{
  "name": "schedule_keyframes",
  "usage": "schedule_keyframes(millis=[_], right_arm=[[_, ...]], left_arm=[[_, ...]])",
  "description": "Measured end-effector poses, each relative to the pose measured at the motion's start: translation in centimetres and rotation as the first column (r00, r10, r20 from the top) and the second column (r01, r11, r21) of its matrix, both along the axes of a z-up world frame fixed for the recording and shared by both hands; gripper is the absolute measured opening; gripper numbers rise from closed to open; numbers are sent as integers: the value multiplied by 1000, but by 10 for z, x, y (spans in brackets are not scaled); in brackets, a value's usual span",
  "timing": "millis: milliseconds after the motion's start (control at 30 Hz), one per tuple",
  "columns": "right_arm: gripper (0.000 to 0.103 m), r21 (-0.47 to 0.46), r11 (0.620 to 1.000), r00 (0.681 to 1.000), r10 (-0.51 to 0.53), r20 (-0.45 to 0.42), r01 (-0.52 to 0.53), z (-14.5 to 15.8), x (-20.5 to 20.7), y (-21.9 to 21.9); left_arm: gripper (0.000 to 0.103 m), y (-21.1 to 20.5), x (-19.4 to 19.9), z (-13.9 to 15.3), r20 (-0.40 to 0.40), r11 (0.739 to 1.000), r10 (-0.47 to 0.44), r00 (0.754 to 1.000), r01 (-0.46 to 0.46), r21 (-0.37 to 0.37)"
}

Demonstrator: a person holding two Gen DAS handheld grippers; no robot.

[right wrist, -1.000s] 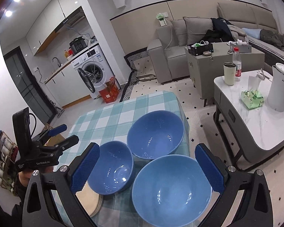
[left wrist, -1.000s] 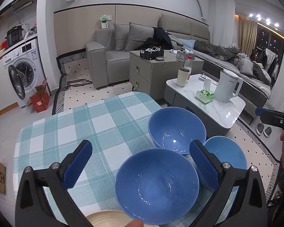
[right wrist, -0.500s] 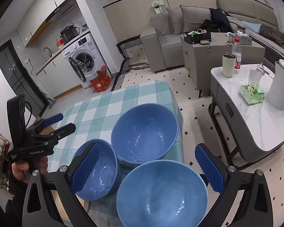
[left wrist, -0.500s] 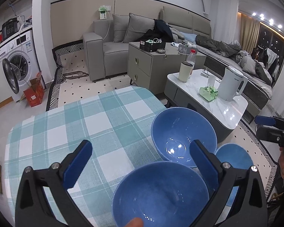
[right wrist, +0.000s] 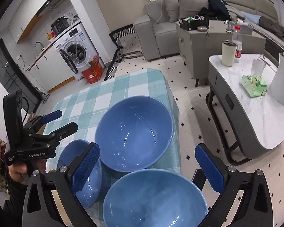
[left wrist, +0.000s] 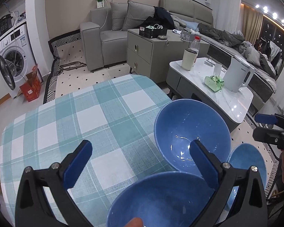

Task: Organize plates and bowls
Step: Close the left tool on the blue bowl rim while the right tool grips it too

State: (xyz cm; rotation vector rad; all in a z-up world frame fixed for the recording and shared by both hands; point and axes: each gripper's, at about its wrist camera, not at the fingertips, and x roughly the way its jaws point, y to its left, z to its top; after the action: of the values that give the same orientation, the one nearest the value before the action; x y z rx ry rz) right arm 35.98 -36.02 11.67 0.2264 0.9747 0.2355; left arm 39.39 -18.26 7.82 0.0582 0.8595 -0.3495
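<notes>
Three blue bowls stand close together on the checked tablecloth (left wrist: 96, 113). The large bowl (left wrist: 191, 136) (right wrist: 134, 136) sits by the table's right edge. A second bowl (left wrist: 161, 198) lies just below my left gripper (left wrist: 140, 149), which is open and empty above the cloth. Another bowl (right wrist: 155, 198) lies under my right gripper (right wrist: 146, 151), also open and empty. The smaller bowl (right wrist: 87, 181) is partly hidden by that gripper's left finger. The left gripper (right wrist: 63, 121) shows from the side with its jaws apart. A sliver of tan plate (right wrist: 56, 202) shows beside the smaller bowl.
A white marble coffee table (right wrist: 255, 117) with a kettle (left wrist: 236, 75), tissue pack and cup stands to the right. Behind it are a grey cabinet (left wrist: 147, 51) and a sofa. A washing machine (left wrist: 9, 56) is at the back left. The tablecloth's far half carries nothing.
Both views have moved forward over the table, so the bowls sit lower and larger in frame. The tan plate has dropped out of the left wrist view. Both grippers stay open.
</notes>
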Motion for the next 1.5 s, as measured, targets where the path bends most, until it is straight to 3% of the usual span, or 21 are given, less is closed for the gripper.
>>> schedule_keyframes(millis=[400, 633, 800, 1033, 1267, 1500], right_arm=[[102, 25, 998, 990, -49, -131, 53, -46, 38, -4], [91, 40, 998, 985, -32, -171, 39, -62, 45, -5], [89, 44, 999, 983, -21, -183, 29, -69, 48, -6], [78, 29, 1000, 981, -7, -194, 12, -73, 47, -3], [61, 23, 1000, 977, -3, -215, 8, -81, 45, -3], [51, 21, 1000, 978, 20, -207, -16, -78, 44, 3]], left_arm=[[102, -9, 33, -34, -101, 1000, -4, 995, 7, 30], [93, -16, 42, -46, -133, 999, -25, 991, 28, 17], [80, -21, 44, -50, -144, 999, -47, 988, 50, 22], [53, -23, 49, -58, -174, 998, -64, 983, 68, 13], [38, -26, 47, -59, -182, 995, -96, 979, 95, -15], [22, -30, 45, -57, -180, 992, -123, 976, 121, -24]])
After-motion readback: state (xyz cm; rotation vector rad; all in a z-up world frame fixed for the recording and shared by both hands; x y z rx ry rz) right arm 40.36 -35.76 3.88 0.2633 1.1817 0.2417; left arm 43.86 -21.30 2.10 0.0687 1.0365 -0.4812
